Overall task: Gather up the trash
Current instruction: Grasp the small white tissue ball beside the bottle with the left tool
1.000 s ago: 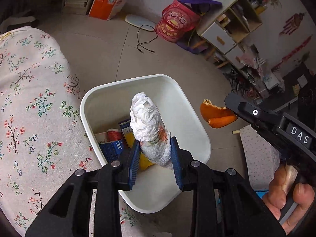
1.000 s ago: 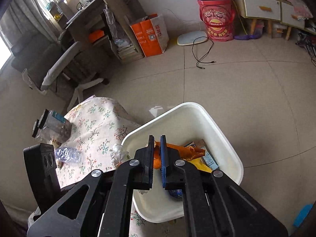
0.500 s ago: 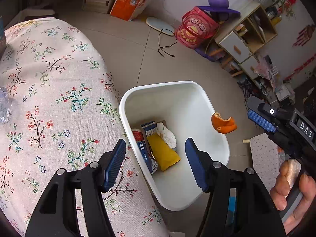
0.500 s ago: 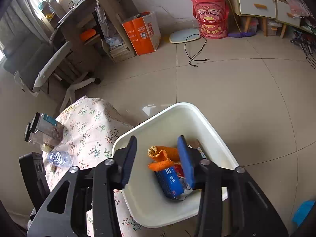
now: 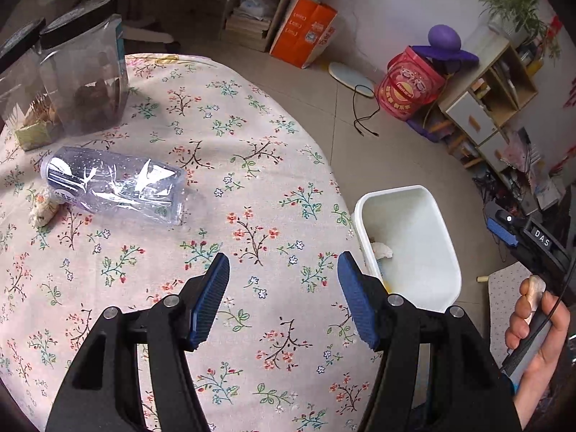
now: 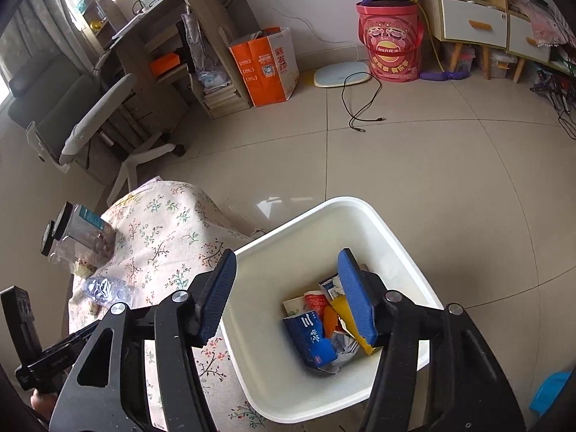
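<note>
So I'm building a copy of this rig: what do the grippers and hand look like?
Both the left gripper and right gripper have black angular fingers with silver rivets and ribbed blue pads. The right one carries a white "DAS" label; a bare hand holds its handle, with a black cable.

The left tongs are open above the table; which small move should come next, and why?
Probably move the left tongs forward and left toward the crushed plastic bottle. It lies on its side on the floral tablecloth, while both tongs are open and empty and the white bin already holds other trash.
</note>
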### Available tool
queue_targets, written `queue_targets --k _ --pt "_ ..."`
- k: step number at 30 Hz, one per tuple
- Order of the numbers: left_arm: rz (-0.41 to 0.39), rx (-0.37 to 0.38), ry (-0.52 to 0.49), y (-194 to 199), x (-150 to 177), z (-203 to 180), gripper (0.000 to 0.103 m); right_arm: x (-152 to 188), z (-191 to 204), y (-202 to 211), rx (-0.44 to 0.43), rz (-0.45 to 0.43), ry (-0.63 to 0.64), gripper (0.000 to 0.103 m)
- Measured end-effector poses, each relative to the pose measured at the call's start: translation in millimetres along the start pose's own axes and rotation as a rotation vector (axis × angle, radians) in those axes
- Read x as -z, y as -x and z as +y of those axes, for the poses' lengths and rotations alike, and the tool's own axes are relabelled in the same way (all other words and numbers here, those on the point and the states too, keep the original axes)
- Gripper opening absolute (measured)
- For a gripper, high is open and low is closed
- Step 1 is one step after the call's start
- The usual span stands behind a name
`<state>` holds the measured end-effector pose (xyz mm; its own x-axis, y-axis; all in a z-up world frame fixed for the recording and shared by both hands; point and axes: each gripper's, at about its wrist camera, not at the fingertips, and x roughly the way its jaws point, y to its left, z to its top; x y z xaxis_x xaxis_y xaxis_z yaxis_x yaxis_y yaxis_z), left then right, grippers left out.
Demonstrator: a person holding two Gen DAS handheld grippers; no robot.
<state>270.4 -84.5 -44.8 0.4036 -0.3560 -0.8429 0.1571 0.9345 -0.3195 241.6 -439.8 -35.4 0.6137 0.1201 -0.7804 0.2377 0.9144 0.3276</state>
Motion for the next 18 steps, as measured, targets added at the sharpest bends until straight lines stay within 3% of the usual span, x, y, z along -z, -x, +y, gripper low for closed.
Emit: queue_targets --k 7,12,15,18 --pt "-0.076 -0.172 0.154 58.9 -18.8 113.0 0.066 3.7 31.9 -7.0 0.001 0.016 0.101 0.057" --pt "-0.048 -0.227 0.242 55.8 -13.2 175.8 0.066 12.4 65.6 -14.6 -0.001 0.032 0.23 0.064" --pt "0.04 -0.265 0.214 35.5 -13.5 189.3 0.066 18.3 83.8 -19.3 0.006 0.04 0.302 0.066" --pt "0.097 -0.331 0.081 16.8 -15.7 183.0 0.066 23.4 97.4 -24.8 0.015 0.053 0.35 0.067"
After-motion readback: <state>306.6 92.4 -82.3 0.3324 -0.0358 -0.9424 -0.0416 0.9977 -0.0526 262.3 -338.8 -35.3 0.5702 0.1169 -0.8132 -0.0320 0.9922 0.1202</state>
